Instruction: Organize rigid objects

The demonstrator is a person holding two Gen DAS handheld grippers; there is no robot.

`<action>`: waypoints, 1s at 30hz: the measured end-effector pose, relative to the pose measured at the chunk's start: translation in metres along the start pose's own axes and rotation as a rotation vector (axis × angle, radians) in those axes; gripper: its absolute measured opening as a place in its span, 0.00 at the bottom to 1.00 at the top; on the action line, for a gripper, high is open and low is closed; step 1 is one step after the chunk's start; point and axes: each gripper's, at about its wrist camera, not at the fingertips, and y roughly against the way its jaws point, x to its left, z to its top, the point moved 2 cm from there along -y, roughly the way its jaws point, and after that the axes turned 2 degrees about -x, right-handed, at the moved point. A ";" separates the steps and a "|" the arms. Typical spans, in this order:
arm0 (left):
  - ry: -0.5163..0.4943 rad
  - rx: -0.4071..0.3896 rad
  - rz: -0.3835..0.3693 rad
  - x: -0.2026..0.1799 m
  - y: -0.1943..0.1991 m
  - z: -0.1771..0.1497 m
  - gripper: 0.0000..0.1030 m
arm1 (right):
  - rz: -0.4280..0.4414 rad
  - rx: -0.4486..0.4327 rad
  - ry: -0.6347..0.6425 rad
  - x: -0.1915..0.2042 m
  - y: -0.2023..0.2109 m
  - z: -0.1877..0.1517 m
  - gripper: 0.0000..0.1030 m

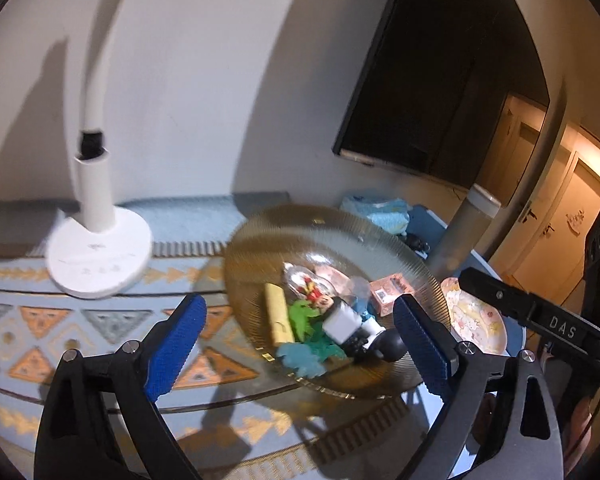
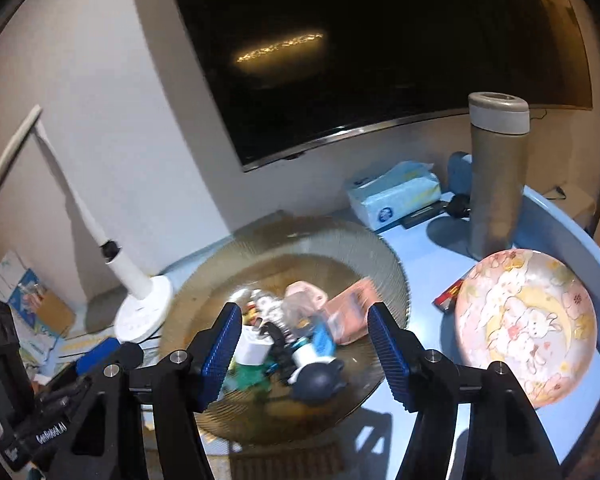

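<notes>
Small toys [image 1: 324, 324] heaped in amber glass bowl [image 1: 260, 236], both grippers [image 1: 300, 344] [image 2: 304, 352] spread, empty

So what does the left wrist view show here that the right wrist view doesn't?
Only the left wrist view shows the patterned tablecloth, a yellow block in the dish, and doors at the right.

Only the right wrist view shows the flask's lid and the lamp's head.

Both show the glass dish of small toys, the floral plate, the tissue pack and the dark screen.
</notes>
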 end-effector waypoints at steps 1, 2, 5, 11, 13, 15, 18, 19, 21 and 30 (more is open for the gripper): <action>-0.002 -0.008 0.003 0.004 0.011 0.002 0.92 | 0.009 -0.007 0.016 0.009 0.007 -0.001 0.62; -0.007 -0.013 0.010 0.007 0.020 0.003 0.92 | 0.018 -0.011 0.027 0.016 0.012 -0.003 0.62; -0.044 -0.047 0.073 0.024 0.067 0.002 0.92 | 0.062 -0.009 0.065 0.044 0.027 -0.008 0.63; -0.081 -0.114 0.252 0.078 0.163 -0.006 0.99 | 0.169 0.024 0.132 0.111 0.041 -0.035 0.79; -0.070 -0.125 0.330 0.106 0.195 -0.014 0.99 | 0.177 0.046 0.159 0.135 0.040 -0.051 0.84; -0.031 -0.124 0.386 0.135 0.223 -0.023 0.99 | 0.187 0.071 0.181 0.152 0.034 -0.064 0.84; 0.046 -0.136 0.474 0.177 0.258 -0.037 0.99 | 0.181 0.135 0.208 0.177 0.018 -0.091 0.84; 0.076 -0.142 0.494 0.191 0.268 -0.041 0.99 | 0.179 0.157 0.216 0.184 0.011 -0.100 0.84; 0.115 -0.146 0.516 0.208 0.279 -0.049 0.99 | 0.168 0.195 0.231 0.195 0.000 -0.117 0.84; 0.013 -0.022 0.515 0.215 0.228 -0.086 0.99 | 0.039 0.265 0.289 0.212 -0.033 -0.162 0.84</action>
